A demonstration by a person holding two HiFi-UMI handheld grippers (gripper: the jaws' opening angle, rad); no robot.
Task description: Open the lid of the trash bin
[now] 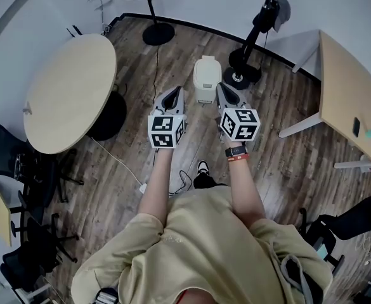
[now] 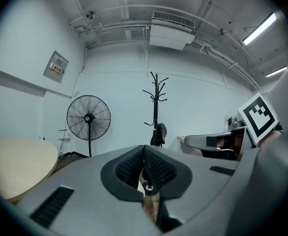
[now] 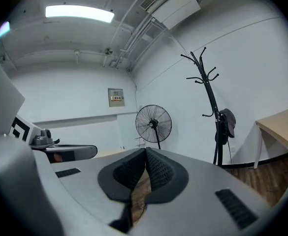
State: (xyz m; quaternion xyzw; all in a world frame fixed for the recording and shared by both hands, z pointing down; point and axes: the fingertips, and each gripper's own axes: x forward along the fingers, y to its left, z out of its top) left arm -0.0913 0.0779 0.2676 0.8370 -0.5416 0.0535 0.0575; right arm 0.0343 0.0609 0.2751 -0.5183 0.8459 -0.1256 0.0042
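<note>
**A:** What is seen nearest?

**B:** The left gripper (image 1: 173,95) and the right gripper (image 1: 225,94) are held side by side above the wooden floor (image 1: 280,170), one in each of the person's hands.

**A:** How are the fingers set?

**B:** The left fingers (image 2: 157,168) are pressed together and nothing is caught between them. The right fingers (image 3: 159,170) are closed in the same way, and only a strip of floor is glimpsed beneath them.

**A:** Where is the trash bin found?

**B:** The trash bin (image 1: 204,94) is stood on the floor just beyond the grippers, between their tips in the head view. Its lid (image 1: 207,70) is seen lying shut, and neither gripper is laid on it.

**A:** And farther off?

**B:** A round counter (image 1: 68,90) is placed to the left and a rectangular counter (image 1: 347,90) to the right. A standing fan (image 2: 88,118) and a coat stand (image 2: 155,109) are seen by the far wall.
</note>
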